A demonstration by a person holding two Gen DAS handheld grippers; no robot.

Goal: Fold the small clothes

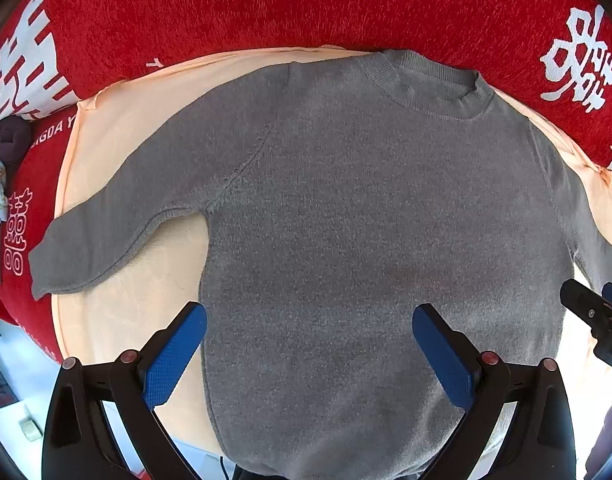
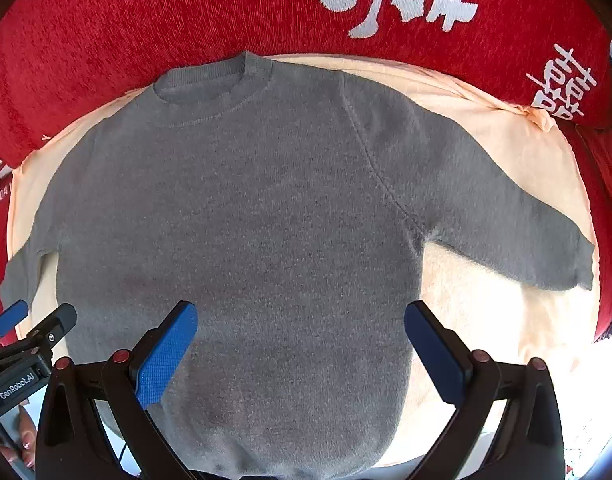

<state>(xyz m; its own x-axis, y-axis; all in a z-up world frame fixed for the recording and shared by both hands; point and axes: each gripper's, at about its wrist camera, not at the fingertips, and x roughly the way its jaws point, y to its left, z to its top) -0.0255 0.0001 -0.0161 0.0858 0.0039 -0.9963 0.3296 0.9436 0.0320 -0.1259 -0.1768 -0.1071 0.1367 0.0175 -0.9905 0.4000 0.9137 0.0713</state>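
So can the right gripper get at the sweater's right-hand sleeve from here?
Probably yes: the right gripper hangs open above the sweater, and the sleeve lies flat on the peach cloth with nothing over it.

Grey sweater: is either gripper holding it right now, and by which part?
Nothing is held. The left gripper and right gripper are both open above the grey sweater, which lies flat.
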